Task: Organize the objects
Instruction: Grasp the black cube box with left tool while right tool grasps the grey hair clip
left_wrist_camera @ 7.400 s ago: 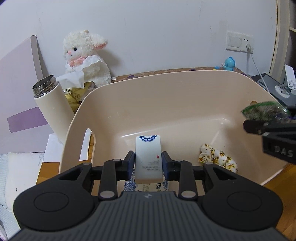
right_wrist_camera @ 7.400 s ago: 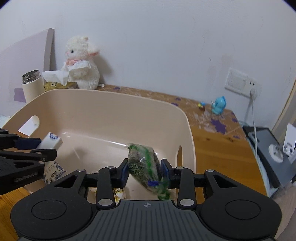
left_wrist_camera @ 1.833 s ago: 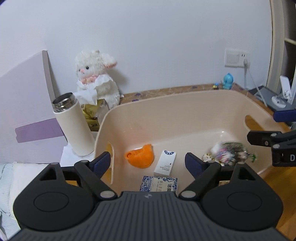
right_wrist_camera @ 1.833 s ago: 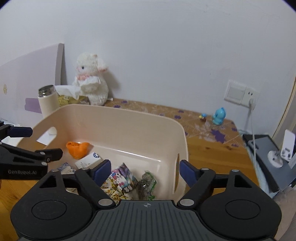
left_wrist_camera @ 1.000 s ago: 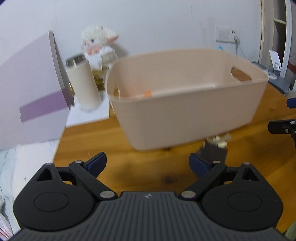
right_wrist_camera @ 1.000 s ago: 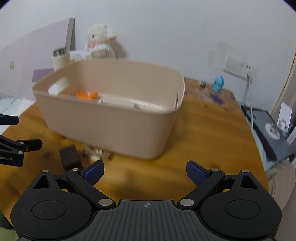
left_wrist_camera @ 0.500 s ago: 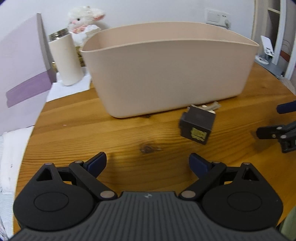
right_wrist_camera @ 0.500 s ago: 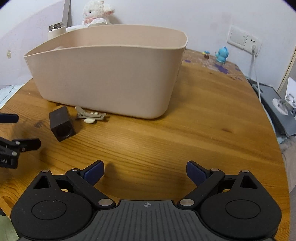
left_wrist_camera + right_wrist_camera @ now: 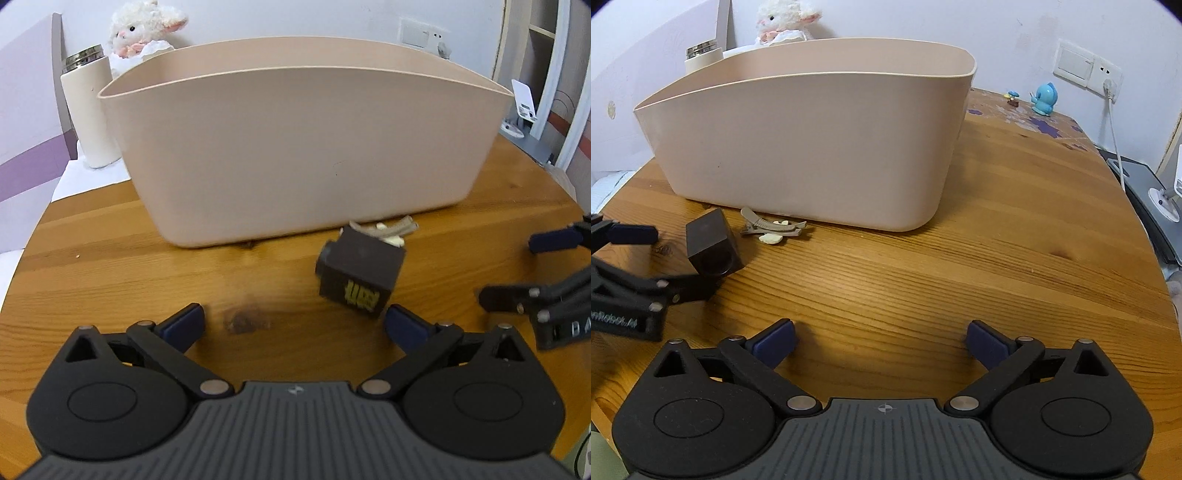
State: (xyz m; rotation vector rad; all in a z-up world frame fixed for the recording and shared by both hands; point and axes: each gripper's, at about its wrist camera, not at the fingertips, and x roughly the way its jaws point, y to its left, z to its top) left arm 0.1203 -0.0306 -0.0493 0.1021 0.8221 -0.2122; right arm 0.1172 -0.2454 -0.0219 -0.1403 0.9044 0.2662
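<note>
**Dark box and hair clip lie on the table beside the bin**

The dark box [image 9: 360,273] rests tilted on the wooden table [image 9: 997,229], close to the near wall of the beige bin [image 9: 295,147], with a yellowish label on the face turned toward the left wrist camera. Just beyond it, between the box and the bin, lies a grey hair clip [image 9: 772,227] with a small cream piece beside it.

The left gripper [image 9: 293,326] hangs low over the table with its jaws opening wide; nothing is between them, and the box sits just past its right fingertip. The right gripper [image 9: 881,341] also has its jaws opening wide over bare wood, with nothing between them, well to the right of the box.

Far behind the bin, at the left, stand a white flask [image 9: 90,110] with a metal rim and a white plush lamb [image 9: 144,27]. At the far right, near the wall socket [image 9: 1086,70], a small blue figure [image 9: 1045,98] stands on the table.
</note>
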